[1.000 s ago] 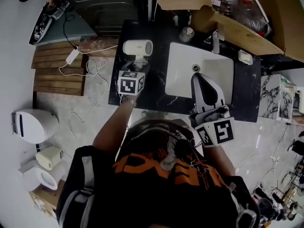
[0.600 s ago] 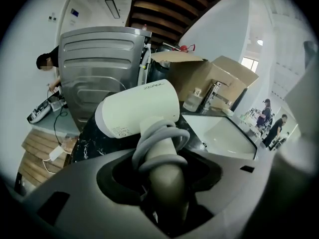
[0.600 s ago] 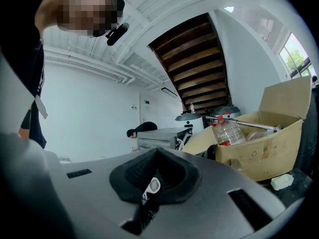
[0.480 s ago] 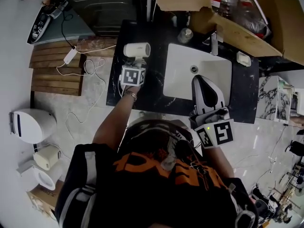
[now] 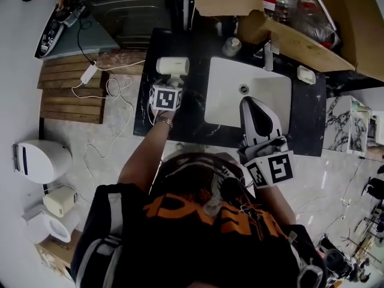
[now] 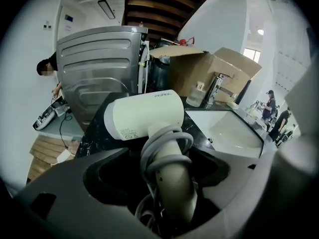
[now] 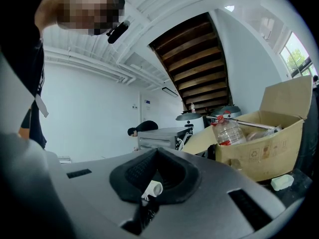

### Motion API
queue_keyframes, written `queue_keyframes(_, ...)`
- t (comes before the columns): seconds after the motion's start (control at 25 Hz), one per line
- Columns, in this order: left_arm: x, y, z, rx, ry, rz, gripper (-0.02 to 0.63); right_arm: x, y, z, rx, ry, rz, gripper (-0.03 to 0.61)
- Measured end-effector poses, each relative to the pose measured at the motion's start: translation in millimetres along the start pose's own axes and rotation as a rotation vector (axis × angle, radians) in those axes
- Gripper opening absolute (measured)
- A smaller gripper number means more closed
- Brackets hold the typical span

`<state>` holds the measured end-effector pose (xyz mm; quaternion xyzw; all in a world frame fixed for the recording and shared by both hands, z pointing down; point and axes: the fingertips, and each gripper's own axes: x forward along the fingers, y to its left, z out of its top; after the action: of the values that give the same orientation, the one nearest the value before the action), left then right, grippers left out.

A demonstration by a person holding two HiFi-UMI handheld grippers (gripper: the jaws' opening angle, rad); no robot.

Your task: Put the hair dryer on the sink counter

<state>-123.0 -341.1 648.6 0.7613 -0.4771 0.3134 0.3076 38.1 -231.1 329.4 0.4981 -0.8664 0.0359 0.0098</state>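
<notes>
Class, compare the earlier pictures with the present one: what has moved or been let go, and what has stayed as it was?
The left gripper has brought the hair dryer down to the black counter beside the sink. Its jaws have just been opening, and the handle between them is no longer squeezed. The right gripper stayed at the sink's front edge, shut.

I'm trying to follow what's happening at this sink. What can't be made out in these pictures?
- Head view: the handle of the hair dryer, hidden under the left hand-held gripper, whose jaws have just opened around it.
- Left gripper view: the handle's foot and the end of the cord, behind the gripper's body; the barrel's print, too small.
- Right gripper view: most of the counter, blocked by the right hand-held gripper itself.
</notes>
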Motion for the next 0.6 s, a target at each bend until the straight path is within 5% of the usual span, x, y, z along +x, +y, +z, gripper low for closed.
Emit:
queue_keyframes(0.24, -9, -1, 5, -0.013, -0.032, 0.002, 0.386, 2, 0, -1, 0.008, -0.002, 0.01, 0.012)
queue_keyframes(0.52, -46, -1, 21, -0.01, -0.167, 0.019, 0.325, 4, 4, 0, 0.007, -0.006, 0.03, 0.013)
queue_keyframes(0.6, -67, -2, 28, 0.012, -0.228, 0.022, 0.237, 4, 4, 1, 0.006, -0.009, 0.034, 0.013)
